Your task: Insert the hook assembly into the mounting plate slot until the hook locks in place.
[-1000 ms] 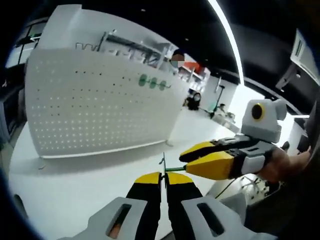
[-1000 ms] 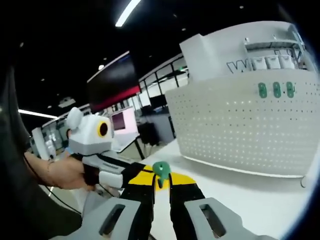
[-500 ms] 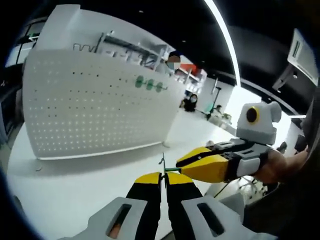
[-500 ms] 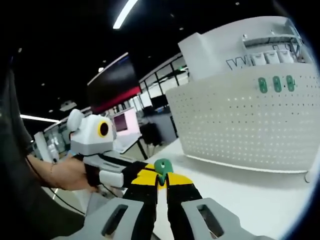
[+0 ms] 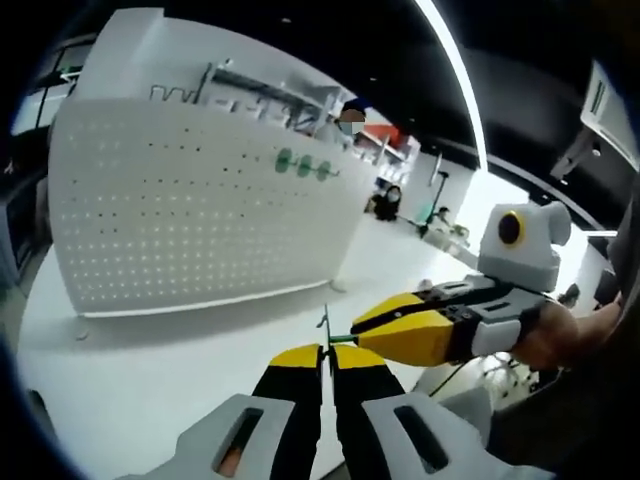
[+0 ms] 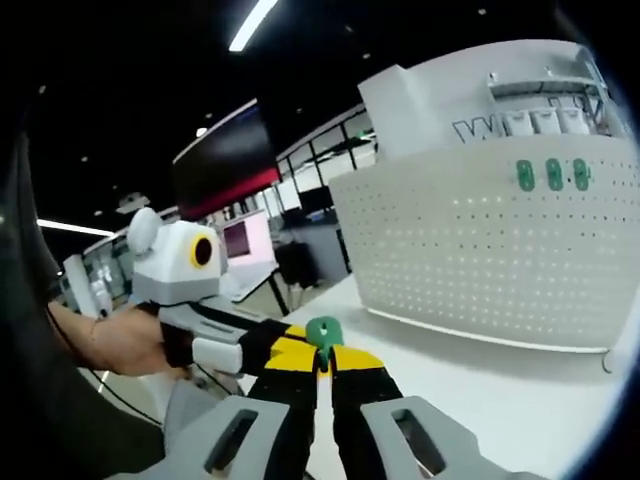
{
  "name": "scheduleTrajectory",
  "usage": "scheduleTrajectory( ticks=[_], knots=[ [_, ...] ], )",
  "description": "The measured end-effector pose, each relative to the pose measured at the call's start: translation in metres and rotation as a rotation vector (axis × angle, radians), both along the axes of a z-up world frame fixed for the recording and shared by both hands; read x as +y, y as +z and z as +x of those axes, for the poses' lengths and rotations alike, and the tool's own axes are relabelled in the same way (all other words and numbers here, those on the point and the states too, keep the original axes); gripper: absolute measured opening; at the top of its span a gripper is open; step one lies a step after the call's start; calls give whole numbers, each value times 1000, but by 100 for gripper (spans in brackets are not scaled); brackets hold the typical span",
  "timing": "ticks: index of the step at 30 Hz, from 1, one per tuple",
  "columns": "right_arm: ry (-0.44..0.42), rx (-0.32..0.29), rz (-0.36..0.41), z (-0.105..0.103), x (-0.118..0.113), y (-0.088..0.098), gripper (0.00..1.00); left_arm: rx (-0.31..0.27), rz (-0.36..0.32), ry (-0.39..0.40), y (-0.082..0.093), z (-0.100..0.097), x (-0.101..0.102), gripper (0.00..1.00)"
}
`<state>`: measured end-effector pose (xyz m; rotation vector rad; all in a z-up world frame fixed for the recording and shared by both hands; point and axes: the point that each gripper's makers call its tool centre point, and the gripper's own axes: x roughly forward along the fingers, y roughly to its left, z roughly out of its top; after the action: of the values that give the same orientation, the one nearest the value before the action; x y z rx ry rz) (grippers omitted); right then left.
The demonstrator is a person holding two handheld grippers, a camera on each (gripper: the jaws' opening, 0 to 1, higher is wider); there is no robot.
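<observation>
My left gripper (image 5: 327, 352) is shut on a thin metal hook (image 5: 326, 322) that stands up between its yellow tips. From the right comes my right gripper (image 5: 364, 322), its jaws closed on a green mounting plate (image 5: 346, 339) that meets the hook. In the right gripper view, the right gripper (image 6: 322, 358) is shut on the same green plate (image 6: 323, 333), with the left gripper (image 6: 285, 346) pressed against it from the left. Both are held in the air in front of a white pegboard (image 5: 200, 210).
The pegboard (image 6: 500, 250) stands on a white table (image 5: 150, 370) and carries three green plates (image 5: 303, 166) near its top, also seen in the right gripper view (image 6: 550, 175). A person's hand (image 6: 110, 345) holds the left gripper. Office desks lie behind.
Both views have only wobbled a little with the hands. The two grippers stay tip to tip, each keeping its hold.
</observation>
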<state>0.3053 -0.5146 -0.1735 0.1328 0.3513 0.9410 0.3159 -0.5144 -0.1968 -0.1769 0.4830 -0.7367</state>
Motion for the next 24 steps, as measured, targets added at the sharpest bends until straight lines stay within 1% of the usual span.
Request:
scheduleTrajectory(
  ticks=[1,4,5,6,7,11,12,15,17,18,20,23,24],
  knots=[
    [1,-1,-1,0,0,0,2,1,6,-3,0,-1,1,2],
    [5,-54,-35,-1,0,1,1,-6,19,-10,1,-2,0,2],
    [6,-54,-37,-2,1,1,1,-19,34,-10,1,-1,1,2],
    [3,-50,-34,-1,0,1,1,-20,37,-11,1,-2,1,2],
    [-7,-33,-24,-1,0,1,1,-25,41,-12,1,-2,1,2],
    [-11,-48,-46,1,-1,0,0,-59,64,-15,1,0,1,3],
    [-19,-52,-41,2,-1,1,0,-80,67,-18,3,1,1,4],
    [-25,-58,-52,2,-1,1,0,-90,83,-19,3,1,2,5],
    [-33,-57,-45,3,-1,1,0,-92,94,-26,2,1,1,6],
    [-39,-63,-41,5,-3,3,0,-82,115,-42,-2,0,0,8],
    [-43,-65,-40,7,-4,5,0,-92,146,-47,-6,-1,0,15],
    [-51,-79,-56,9,-7,5,0,-91,128,-45,-5,-2,1,28],
    [-54,-79,-53,10,-8,5,0,-87,121,-45,-5,-3,0,35]
  ],
)
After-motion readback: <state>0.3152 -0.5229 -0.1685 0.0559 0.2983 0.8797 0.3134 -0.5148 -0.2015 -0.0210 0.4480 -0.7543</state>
